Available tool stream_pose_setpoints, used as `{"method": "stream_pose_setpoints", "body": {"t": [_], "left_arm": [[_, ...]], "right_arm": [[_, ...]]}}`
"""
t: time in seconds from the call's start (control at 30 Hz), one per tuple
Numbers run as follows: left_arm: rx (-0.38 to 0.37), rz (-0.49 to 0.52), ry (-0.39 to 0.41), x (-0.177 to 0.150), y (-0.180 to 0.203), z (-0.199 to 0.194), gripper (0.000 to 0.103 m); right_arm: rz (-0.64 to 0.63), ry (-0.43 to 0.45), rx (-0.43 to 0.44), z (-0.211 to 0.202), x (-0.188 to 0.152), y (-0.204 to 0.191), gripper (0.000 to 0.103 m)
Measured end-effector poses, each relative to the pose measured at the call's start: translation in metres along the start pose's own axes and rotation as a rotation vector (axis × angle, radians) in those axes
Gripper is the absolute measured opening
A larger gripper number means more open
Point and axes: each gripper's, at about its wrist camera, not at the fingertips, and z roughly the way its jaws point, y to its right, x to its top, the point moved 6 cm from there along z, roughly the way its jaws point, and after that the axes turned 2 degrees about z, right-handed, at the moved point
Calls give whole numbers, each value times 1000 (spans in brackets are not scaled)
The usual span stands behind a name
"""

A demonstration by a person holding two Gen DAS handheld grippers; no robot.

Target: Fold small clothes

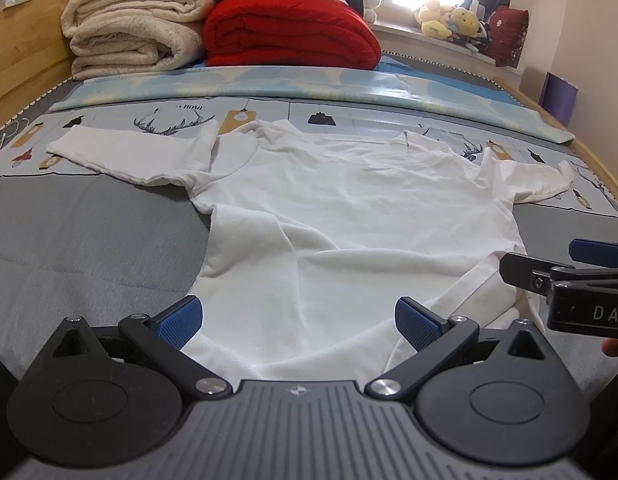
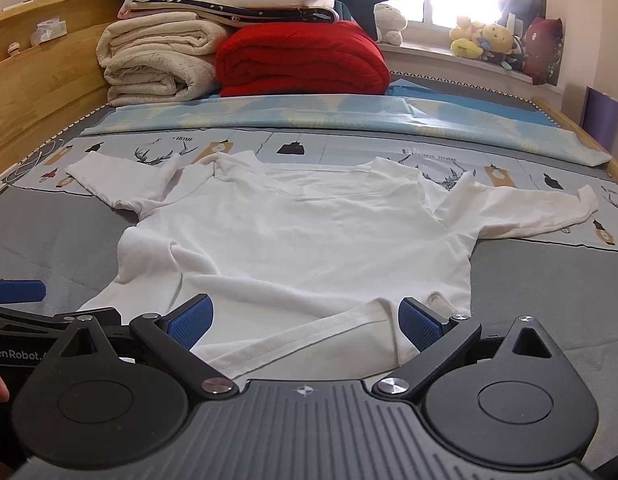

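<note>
A small white T-shirt [image 1: 349,208] lies spread on the bed with its sleeves out to both sides and its hem nearest me; it also shows in the right wrist view [image 2: 309,240]. My left gripper [image 1: 299,322] is open, its blue pads on either side of the hem's left part. My right gripper [image 2: 305,322] is open over the hem's right part, where the hem is rumpled and folded over. The right gripper also shows at the right edge of the left wrist view [image 1: 569,272]. Neither gripper holds cloth.
The bed has a grey quilt [image 1: 89,240] and a patterned sheet [image 2: 529,176]. Folded cream blankets [image 1: 137,28] and a red blanket [image 1: 289,28] are stacked at the far end. A wooden headboard [image 2: 41,80] runs along the left. Plush toys [image 2: 485,40] sit on the windowsill.
</note>
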Motion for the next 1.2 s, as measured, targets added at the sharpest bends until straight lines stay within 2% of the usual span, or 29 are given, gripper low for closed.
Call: {"method": "stream_pose_setpoints", "body": {"t": [0.27, 0.4, 1.2], "left_arm": [[-8, 6, 6, 0, 2, 3, 103], [-10, 11, 9, 0, 3, 2, 103], [-7, 24, 33, 2, 7, 0, 103]], "right_arm": [[-33, 21, -15, -1, 0, -6, 95], [-24, 44, -26, -3, 3, -4, 95], [-28, 58, -31, -4, 3, -6, 94]]}}
